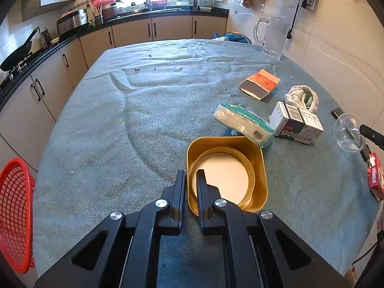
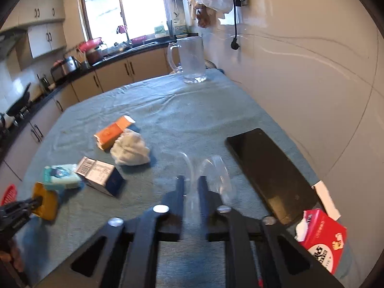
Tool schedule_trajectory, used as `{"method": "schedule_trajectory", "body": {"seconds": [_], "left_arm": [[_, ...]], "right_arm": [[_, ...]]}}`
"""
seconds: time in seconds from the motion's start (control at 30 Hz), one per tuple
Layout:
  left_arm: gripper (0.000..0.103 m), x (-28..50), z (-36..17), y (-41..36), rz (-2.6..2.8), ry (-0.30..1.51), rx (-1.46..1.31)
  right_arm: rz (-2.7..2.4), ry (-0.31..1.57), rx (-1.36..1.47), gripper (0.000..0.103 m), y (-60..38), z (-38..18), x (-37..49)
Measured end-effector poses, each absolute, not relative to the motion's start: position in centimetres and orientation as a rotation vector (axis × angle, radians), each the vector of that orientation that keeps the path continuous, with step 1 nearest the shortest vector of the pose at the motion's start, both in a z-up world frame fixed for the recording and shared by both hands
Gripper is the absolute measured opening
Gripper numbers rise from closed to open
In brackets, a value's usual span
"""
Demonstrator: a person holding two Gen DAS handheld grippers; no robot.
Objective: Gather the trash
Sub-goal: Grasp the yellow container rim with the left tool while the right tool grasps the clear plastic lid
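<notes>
A gold foil tray (image 1: 256, 158) with a round white lid inside lies on the table, and my left gripper (image 1: 190, 175) is shut on its near-left rim. In the right wrist view the same gold tray (image 2: 46, 200) hangs from the left gripper (image 2: 36, 201). My right gripper (image 2: 191, 182) is shut on the rim of a clear plastic cup (image 2: 216, 175), which also shows as the clear cup (image 1: 349, 133) in the left wrist view. Loose on the cloth lie a teal-and-white pack (image 1: 243, 124), a white barcode box (image 1: 296, 123), an orange-and-grey carton (image 1: 260, 84) and a crumpled white wad (image 1: 302, 97).
The table wears a grey-green cloth (image 1: 144, 120). A red mesh basket (image 1: 14, 213) stands beside its left edge. A glass pitcher (image 2: 190, 58) stands at the far end near the wall. A black phone (image 2: 268, 172) and a red tissue box (image 2: 321, 237) lie at the right.
</notes>
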State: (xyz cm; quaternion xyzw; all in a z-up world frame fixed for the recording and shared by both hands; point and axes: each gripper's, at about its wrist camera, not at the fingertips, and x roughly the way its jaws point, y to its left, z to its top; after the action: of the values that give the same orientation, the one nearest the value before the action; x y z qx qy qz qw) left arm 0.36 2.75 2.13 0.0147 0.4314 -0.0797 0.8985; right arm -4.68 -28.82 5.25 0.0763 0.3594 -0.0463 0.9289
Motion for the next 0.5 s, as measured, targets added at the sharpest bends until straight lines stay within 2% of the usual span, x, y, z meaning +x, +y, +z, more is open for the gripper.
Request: {"method": "schedule_trajectory", "body": {"seconds": [0.5], "left_arm": [[0.006,-1.5,3.6,4.3,-0.176,0.855,-0.027]], "right_arm": [[0.085,0.609,0.216,0.005,-26.2,8.4,-7.1]]}}
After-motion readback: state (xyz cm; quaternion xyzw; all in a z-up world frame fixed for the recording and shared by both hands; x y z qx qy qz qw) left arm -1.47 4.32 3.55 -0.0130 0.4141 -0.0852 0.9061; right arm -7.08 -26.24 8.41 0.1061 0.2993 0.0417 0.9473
